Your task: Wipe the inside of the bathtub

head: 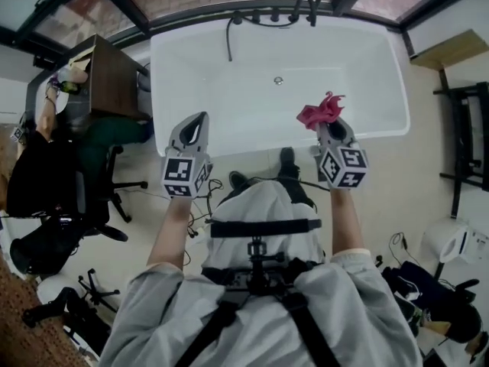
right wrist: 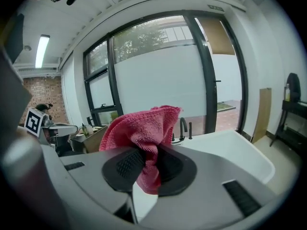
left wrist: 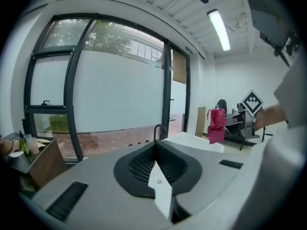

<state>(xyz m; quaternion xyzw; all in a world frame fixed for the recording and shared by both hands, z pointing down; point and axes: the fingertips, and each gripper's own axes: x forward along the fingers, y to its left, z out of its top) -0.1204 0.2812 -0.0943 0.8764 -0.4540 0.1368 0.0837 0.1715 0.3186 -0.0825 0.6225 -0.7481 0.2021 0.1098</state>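
A white bathtub [head: 359, 63] lies ahead of me, with a black tap [head: 276, 14] on its far rim and a drain [head: 278, 80] in its floor. My right gripper [head: 327, 125] is shut on a pink cloth [head: 320, 111] and is held above the tub's near rim. In the right gripper view the pink cloth [right wrist: 144, 138] bunches out from between the jaws, with the bathtub [right wrist: 230, 150] behind it. My left gripper [head: 196, 130] hangs over the near rim too, shut with nothing in it. In the left gripper view the pink cloth [left wrist: 216, 125] shows at the right.
A wooden cabinet [head: 111, 79] stands left of the tub, with a person [head: 38, 170] seated beside it and an office chair [head: 107, 197]. A black rack [head: 466, 140] stands at the right. Bags and cables [head: 428, 289] lie on the floor near me.
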